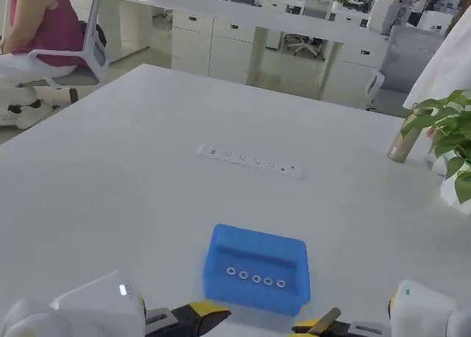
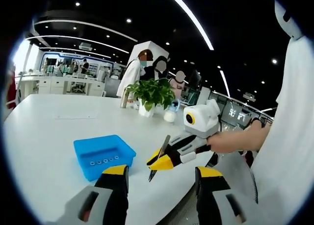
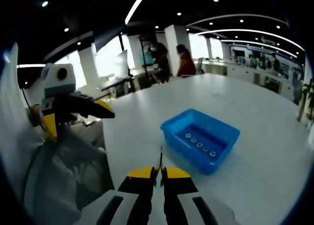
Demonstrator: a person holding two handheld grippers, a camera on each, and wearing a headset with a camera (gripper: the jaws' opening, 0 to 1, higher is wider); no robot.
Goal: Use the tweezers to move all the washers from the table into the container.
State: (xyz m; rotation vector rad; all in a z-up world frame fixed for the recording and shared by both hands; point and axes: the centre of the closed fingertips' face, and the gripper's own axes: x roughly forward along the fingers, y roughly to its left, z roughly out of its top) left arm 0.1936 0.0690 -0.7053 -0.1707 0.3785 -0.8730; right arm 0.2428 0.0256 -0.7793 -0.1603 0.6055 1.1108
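Centrally, blue container (image 1: 250, 294) on white office table (image 1: 147, 168); left jaws wide, right jaws tight on tweezers (image 2: 165, 144)

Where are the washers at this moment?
In the head view, five washers lie in a row inside the blue container, near the white table's front edge.

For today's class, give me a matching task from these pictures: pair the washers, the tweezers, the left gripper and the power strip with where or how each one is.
Things
1. washers
2. tweezers
3. left gripper
4. power strip

Place or state
A. jaws open, holding nothing
B. flat on the table, beyond the blue container
C. in a row inside the blue container
D. pinched in the shut right gripper

Pairs: 1-C, 2-D, 3-A, 4-B
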